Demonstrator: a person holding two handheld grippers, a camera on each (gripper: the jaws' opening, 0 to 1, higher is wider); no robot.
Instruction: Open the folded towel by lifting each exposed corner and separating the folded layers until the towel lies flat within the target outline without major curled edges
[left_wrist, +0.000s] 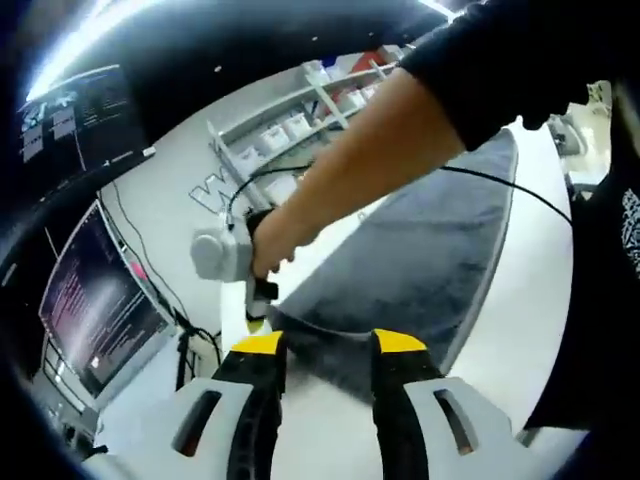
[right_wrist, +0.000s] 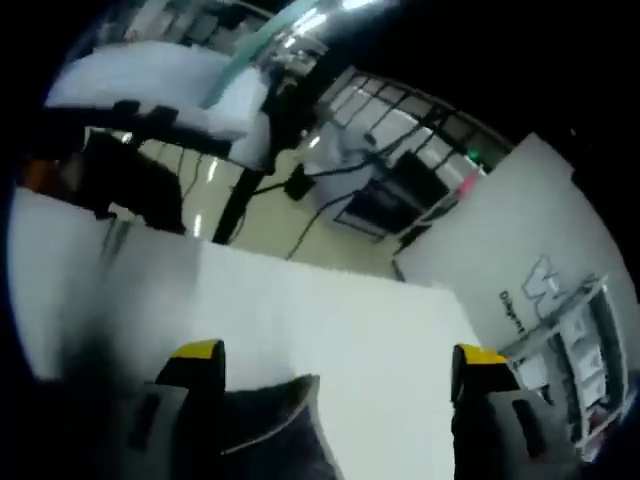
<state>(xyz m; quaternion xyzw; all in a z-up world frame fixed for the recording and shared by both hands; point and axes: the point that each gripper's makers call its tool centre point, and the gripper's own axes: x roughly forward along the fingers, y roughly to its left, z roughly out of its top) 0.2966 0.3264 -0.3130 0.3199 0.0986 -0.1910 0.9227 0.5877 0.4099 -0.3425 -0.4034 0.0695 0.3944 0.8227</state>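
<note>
Left gripper view shows the left gripper (left_wrist: 328, 345) with jaws parted narrowly at the near edge of the grey towel (left_wrist: 430, 250), spread on the white table (left_wrist: 520, 330), while a hand (left_wrist: 275, 240) holds the right gripper at another corner. Right gripper view shows the right gripper (right_wrist: 335, 355) gaping wide, with a towel corner (right_wrist: 275, 430) below, apparently not gripped, though blur makes this uncertain.

A large letter "W" stands on the white wall (right_wrist: 540, 250), beyond the right fingers (right_wrist: 478, 362); smaller lettering beneath it is unreadable.
</note>
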